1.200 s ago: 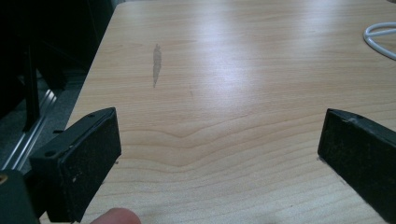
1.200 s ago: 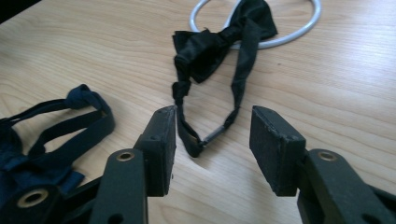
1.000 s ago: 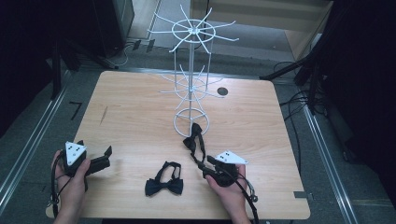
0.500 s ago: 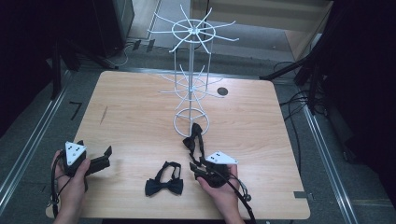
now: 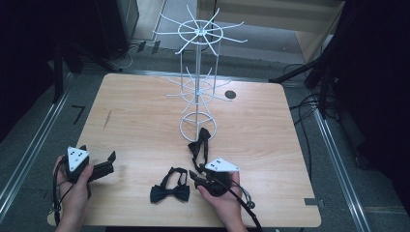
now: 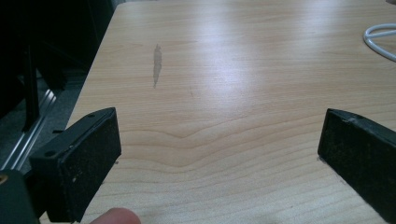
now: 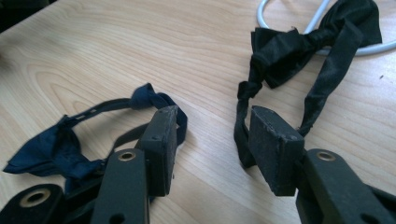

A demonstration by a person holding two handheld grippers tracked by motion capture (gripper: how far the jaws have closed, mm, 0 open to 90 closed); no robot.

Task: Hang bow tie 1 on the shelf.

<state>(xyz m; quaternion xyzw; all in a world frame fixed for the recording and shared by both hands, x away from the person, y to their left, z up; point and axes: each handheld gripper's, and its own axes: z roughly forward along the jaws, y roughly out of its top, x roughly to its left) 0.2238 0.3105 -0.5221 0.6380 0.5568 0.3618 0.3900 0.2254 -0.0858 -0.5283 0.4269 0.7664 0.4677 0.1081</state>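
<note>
I read no writing on anything here. My left gripper [image 5: 110, 160] gapes wide over bare pale wooden table [image 5: 145, 121] near its left edge. My right gripper [image 7: 212, 137], jaws partly apart, sits between 2 bow ties: dark navy bow tie [image 7: 60, 140] and black fabric bow tie [image 7: 299, 51] draped on the white wire stand's base ring [image 5: 198, 123].

- The left half of the desk [image 5: 130, 121] is bare wood, free for passing.
- The white wire rack [image 5: 199, 87] blocks the middle, near the far edge.
</note>
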